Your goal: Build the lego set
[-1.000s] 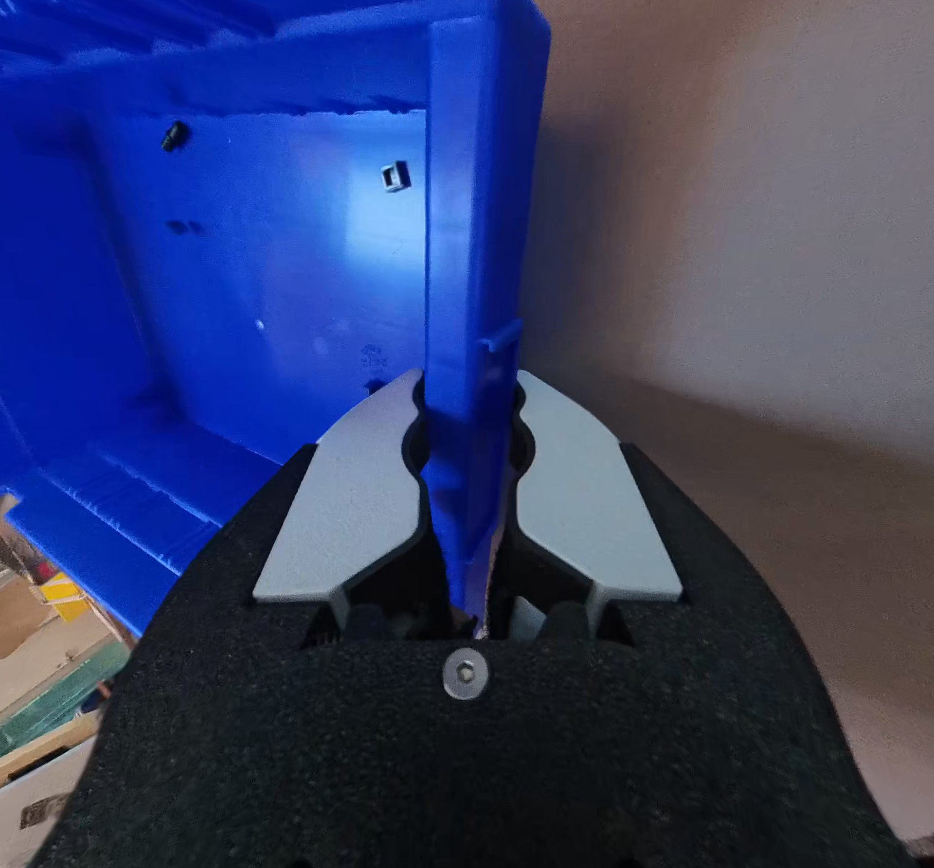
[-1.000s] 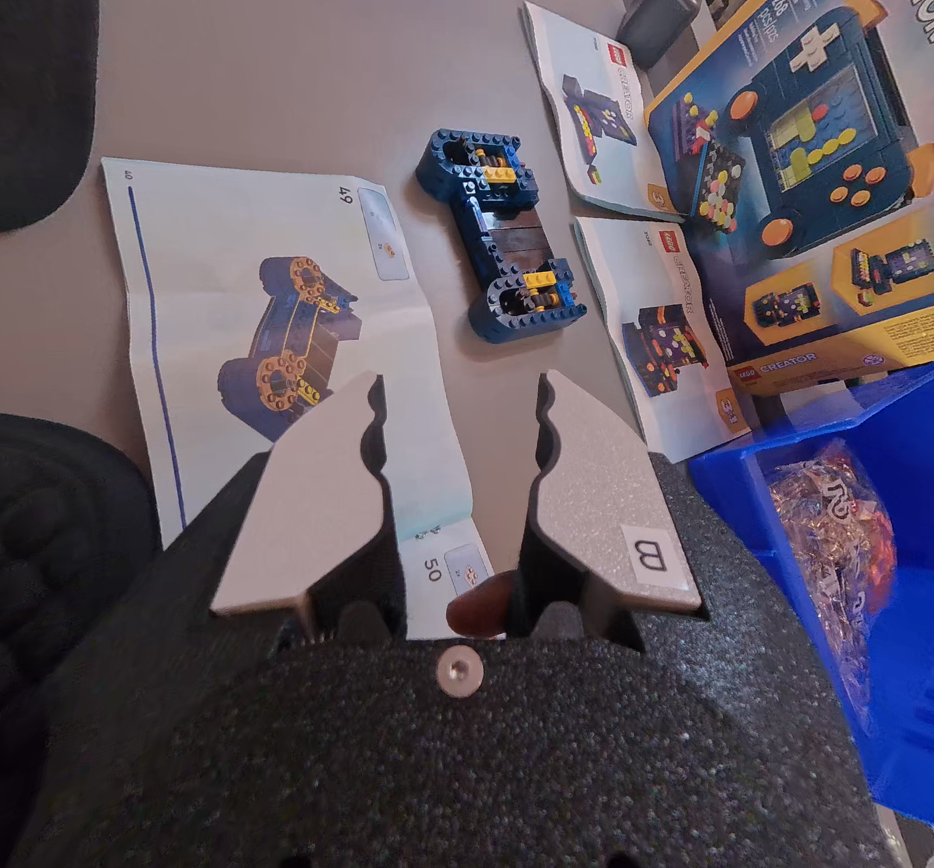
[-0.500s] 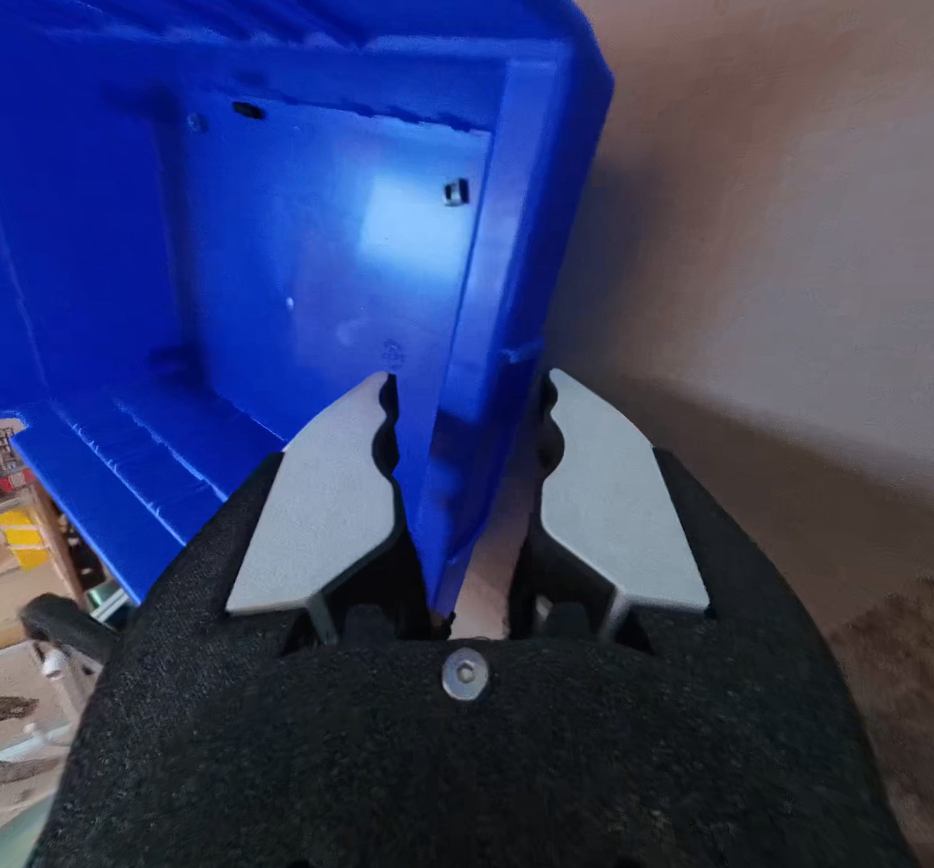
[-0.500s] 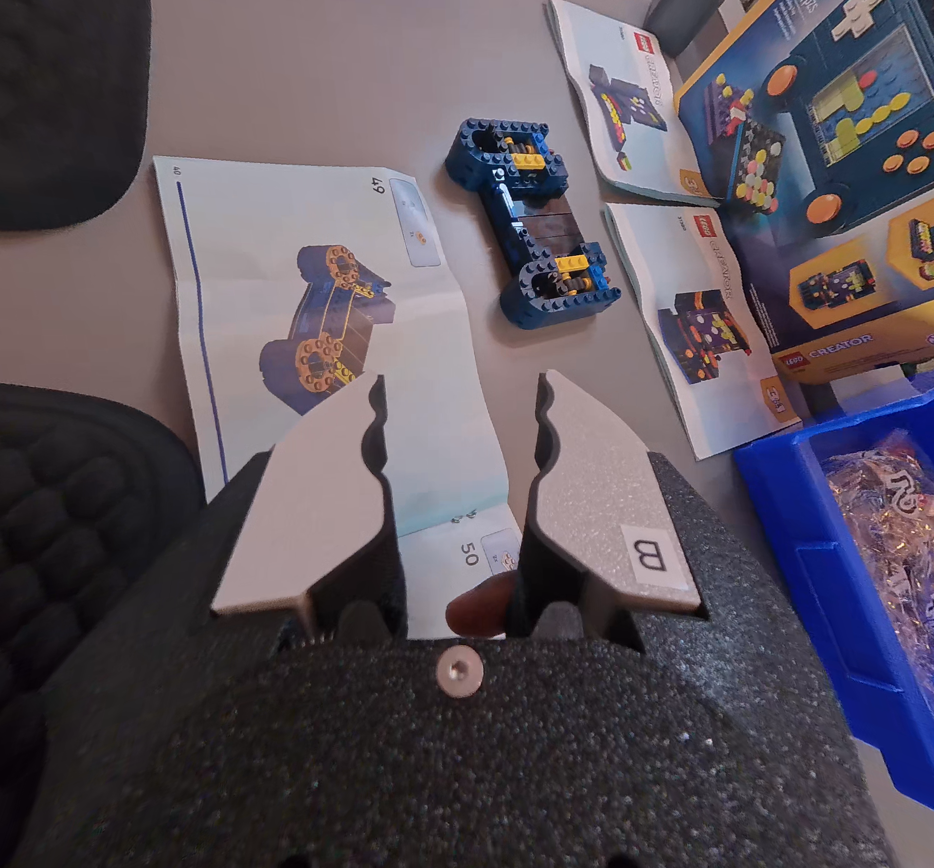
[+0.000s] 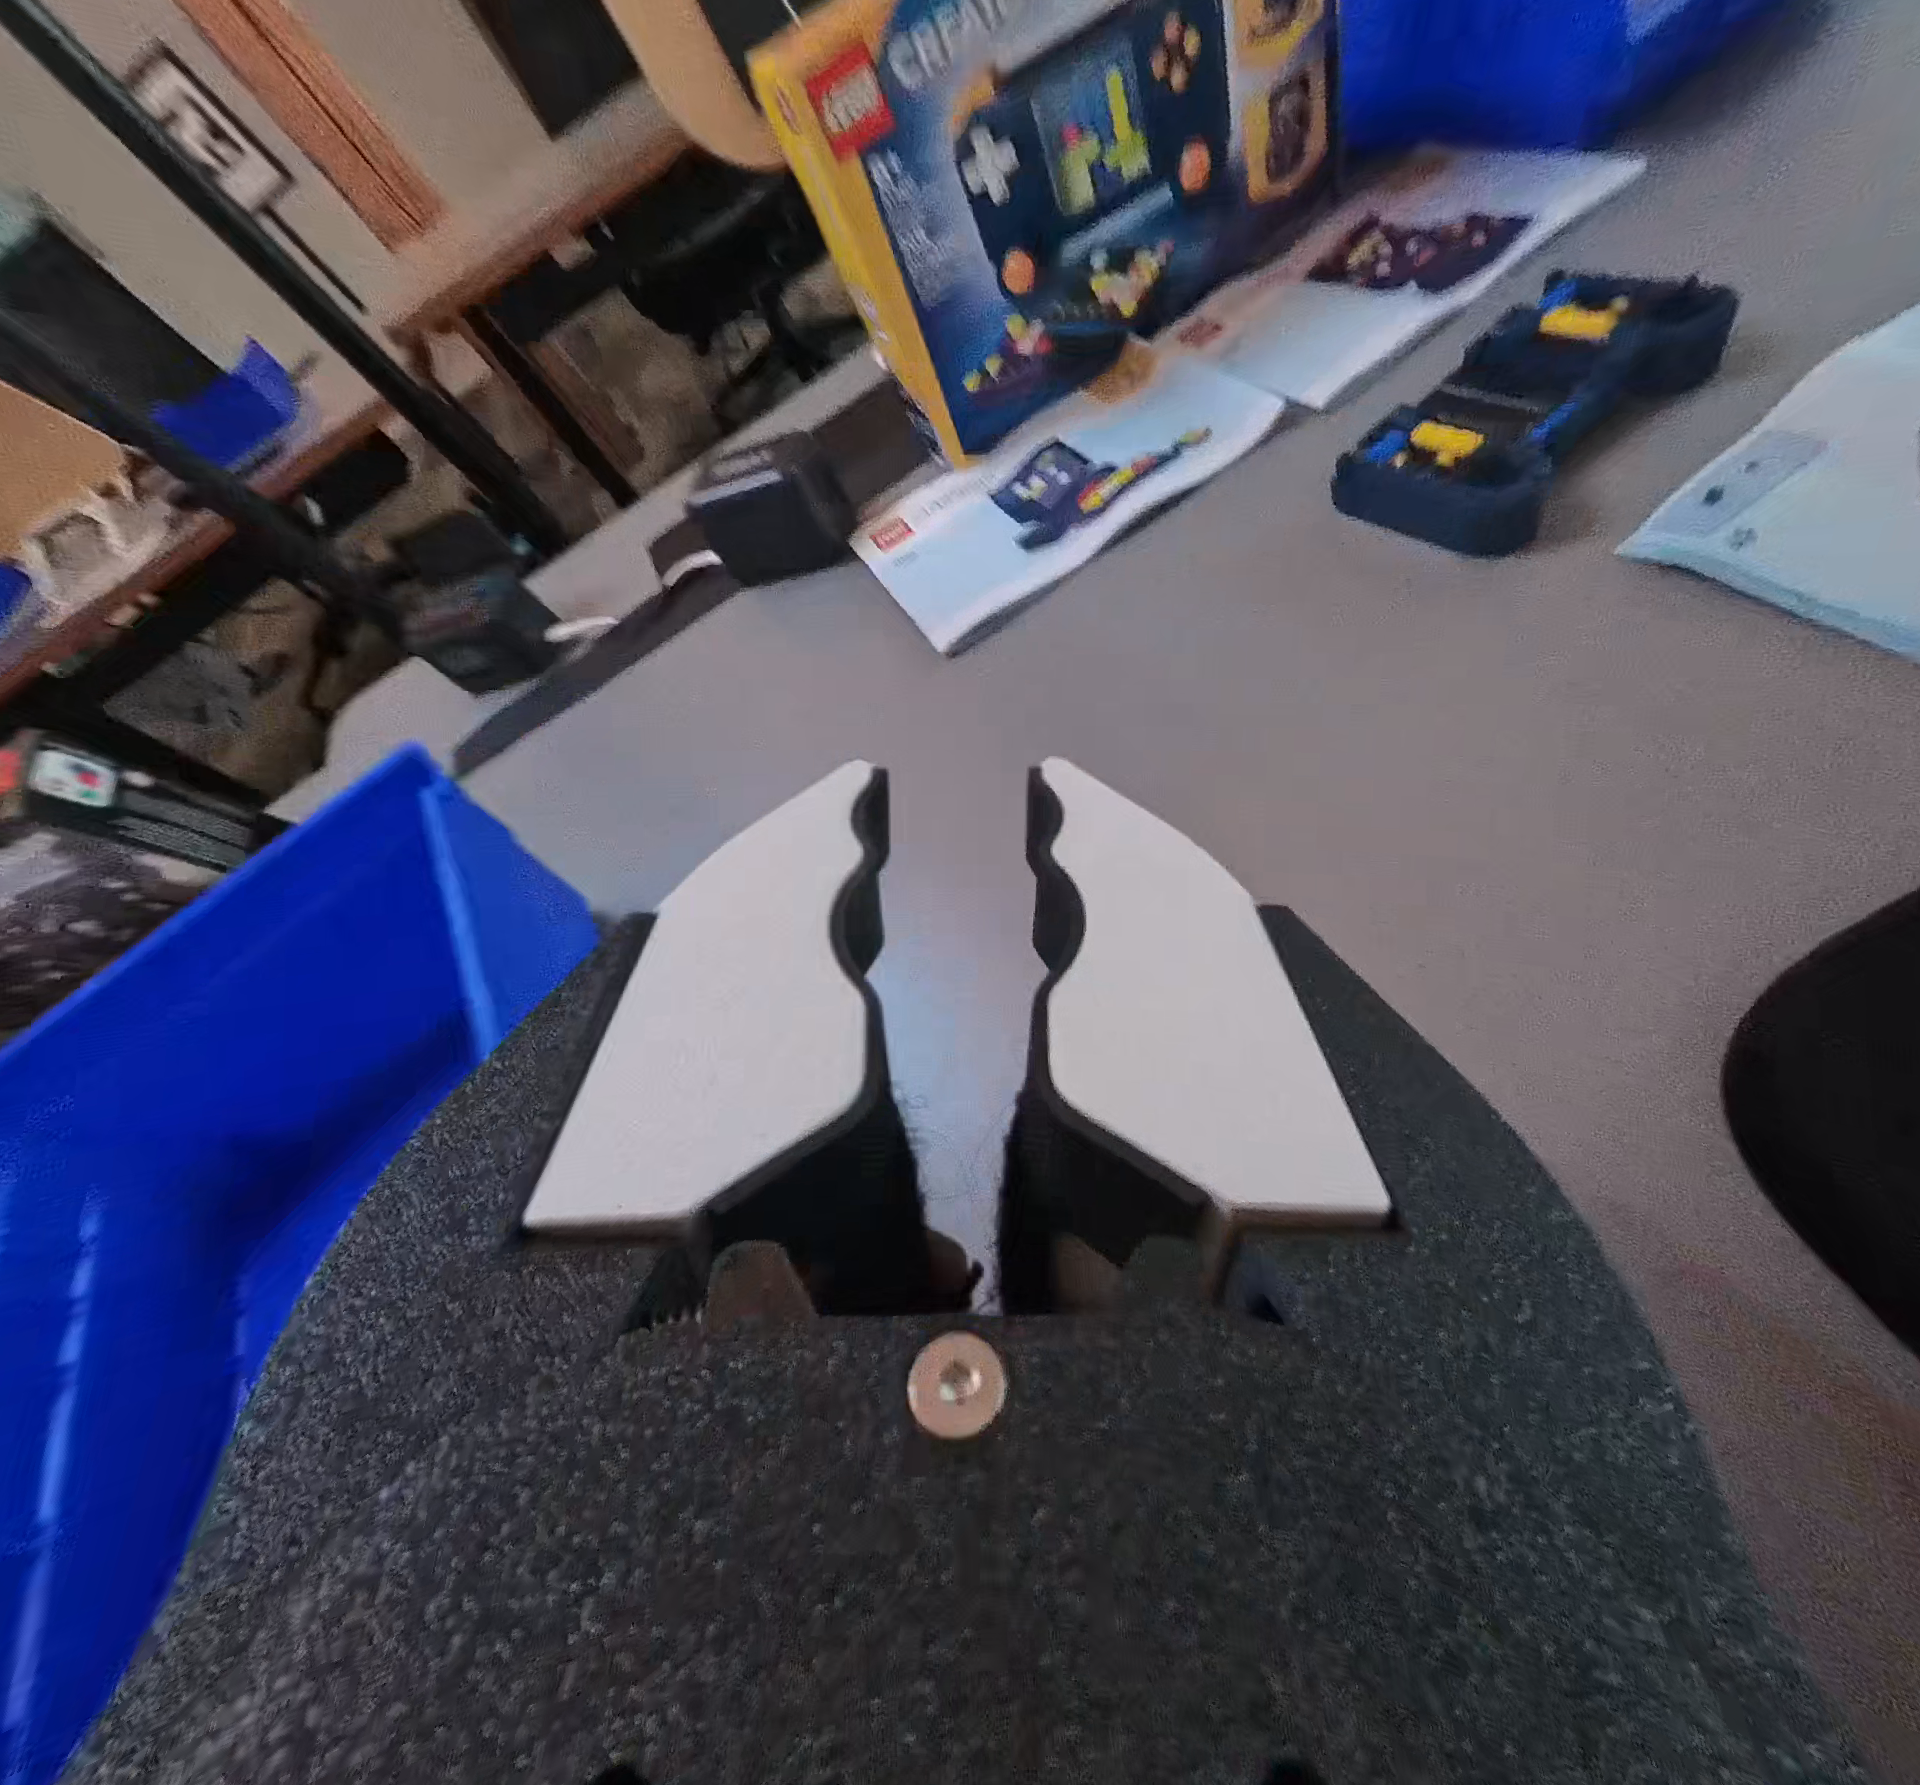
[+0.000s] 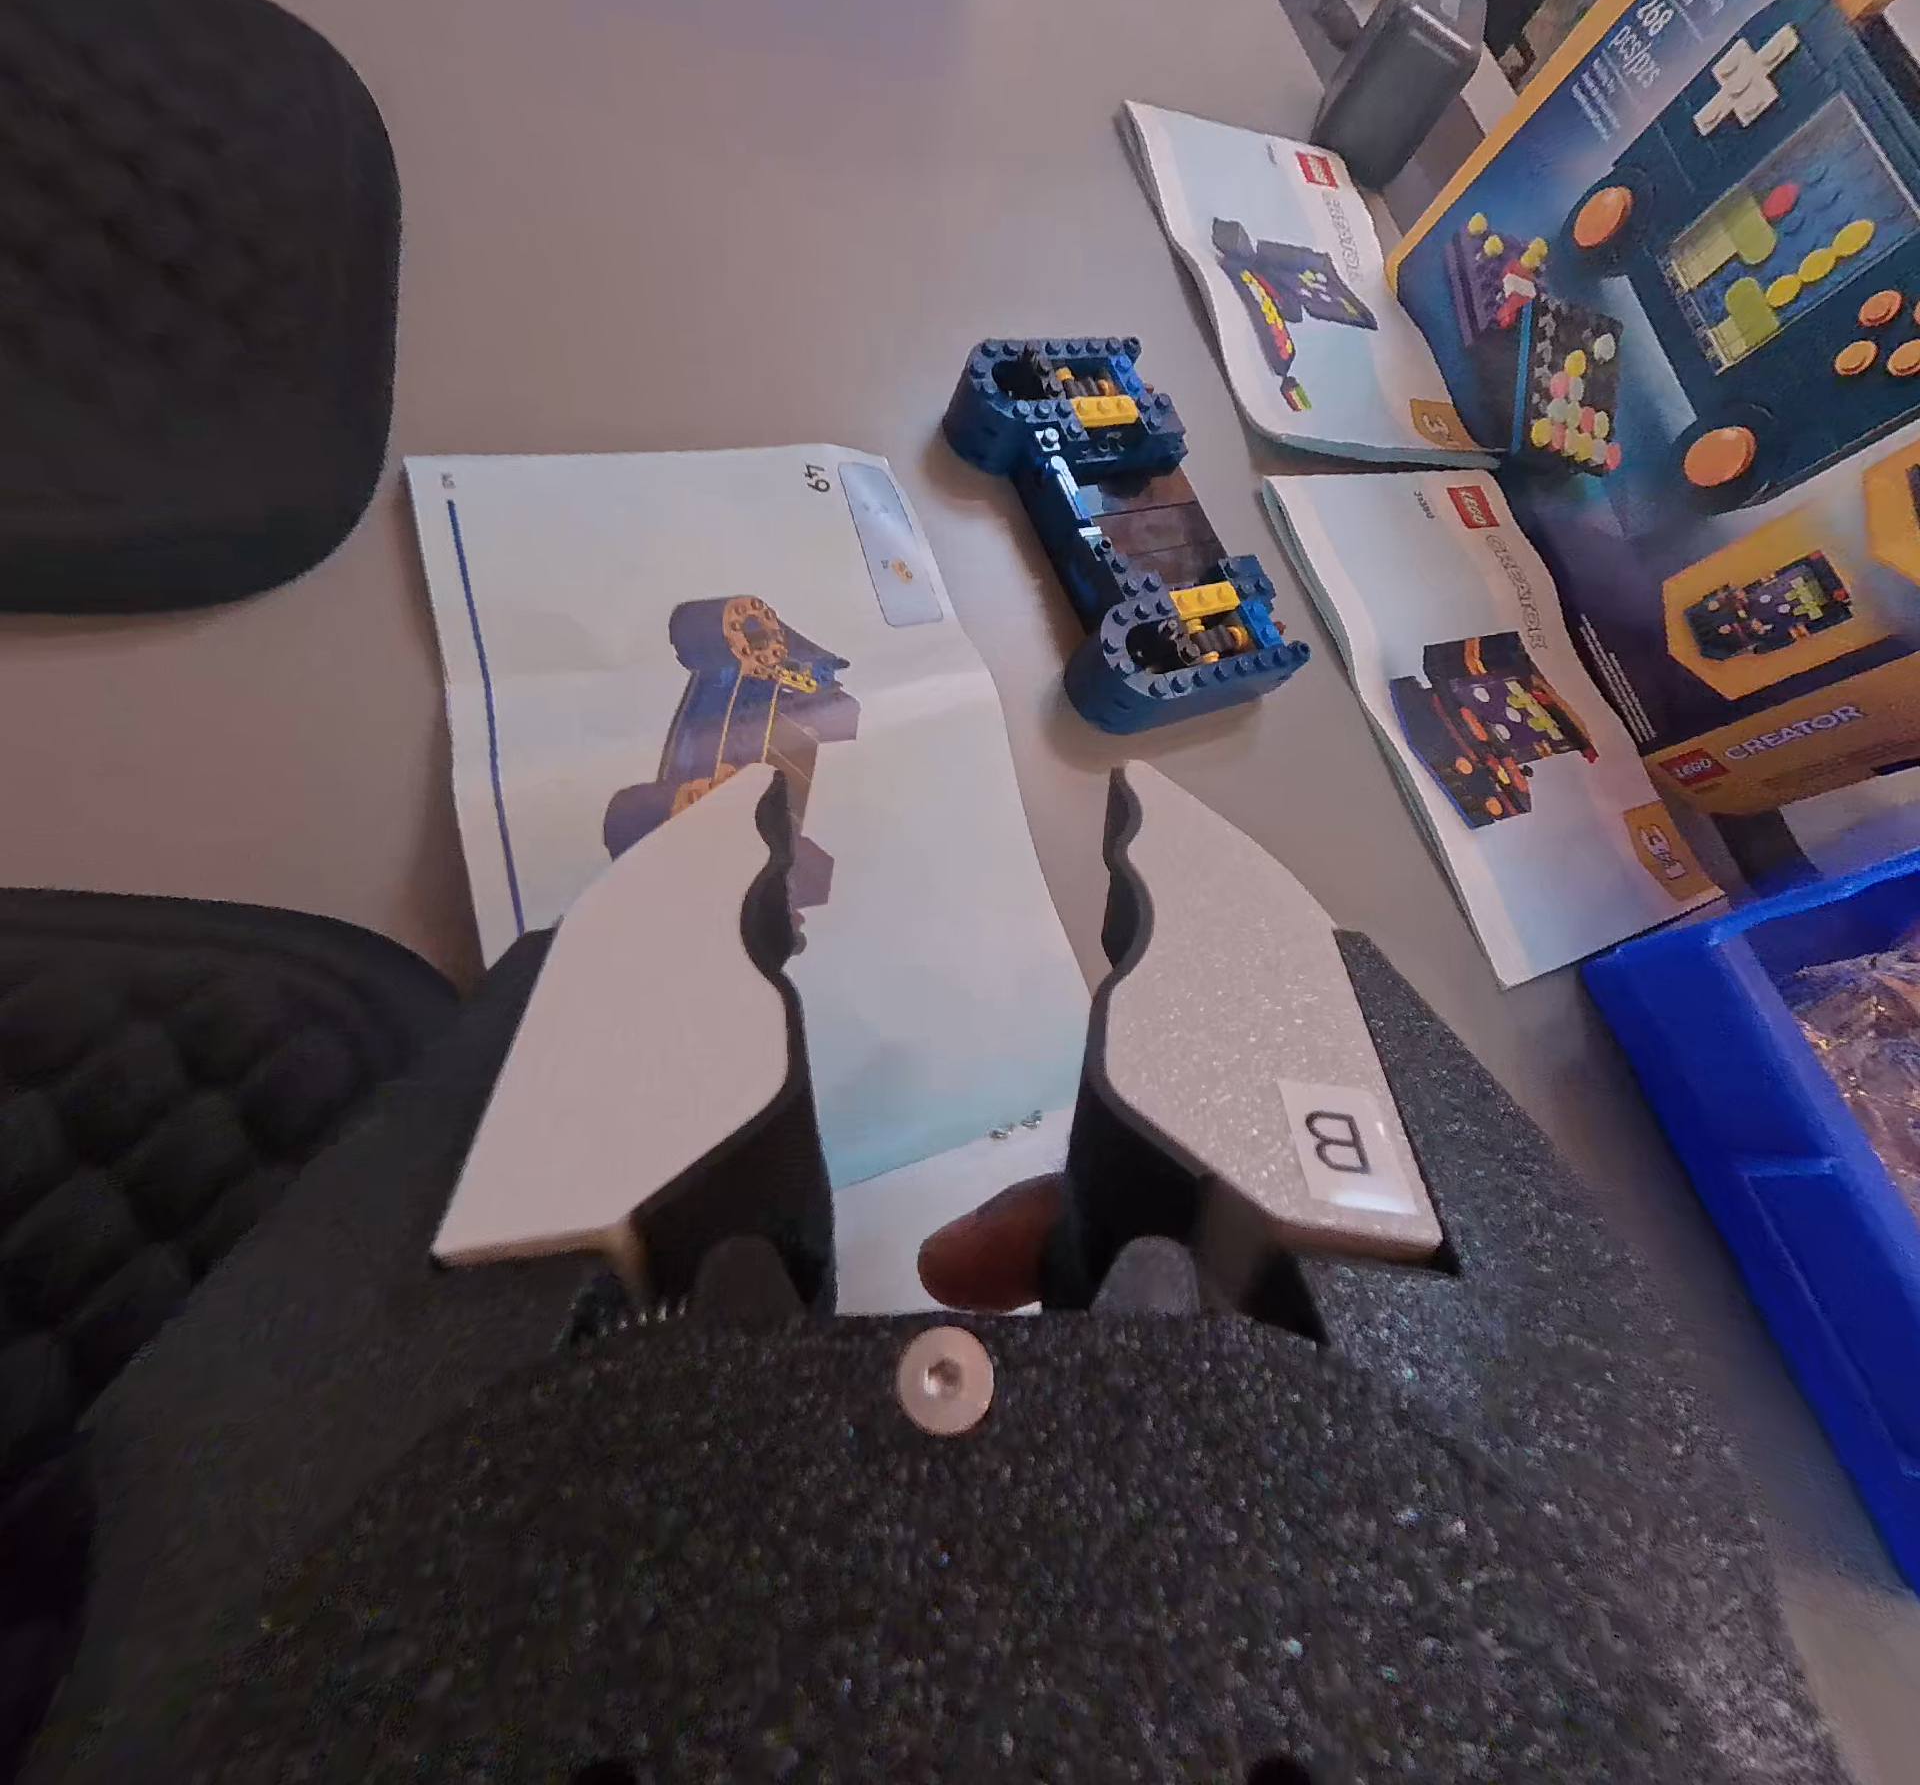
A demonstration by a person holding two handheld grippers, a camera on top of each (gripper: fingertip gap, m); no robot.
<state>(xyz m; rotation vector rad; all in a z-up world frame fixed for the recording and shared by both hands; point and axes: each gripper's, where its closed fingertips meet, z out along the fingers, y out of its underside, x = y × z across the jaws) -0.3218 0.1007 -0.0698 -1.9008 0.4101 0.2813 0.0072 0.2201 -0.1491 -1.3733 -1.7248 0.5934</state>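
Brick model, dark blue with yellow pieces, lies on the table just ahead and slightly right of your right hand-held gripper, untouched. That gripper's jaws stand wide apart with nothing between them, hovering over an open instruction sheet; its lower part is hidden behind the fingers. Your left hand-held gripper has its jaws narrowly parted, holding nothing, over bare table. A blue bin sits just to its left, cut off by the frame. Farther off, blurred, stand the toy box and two booklets.
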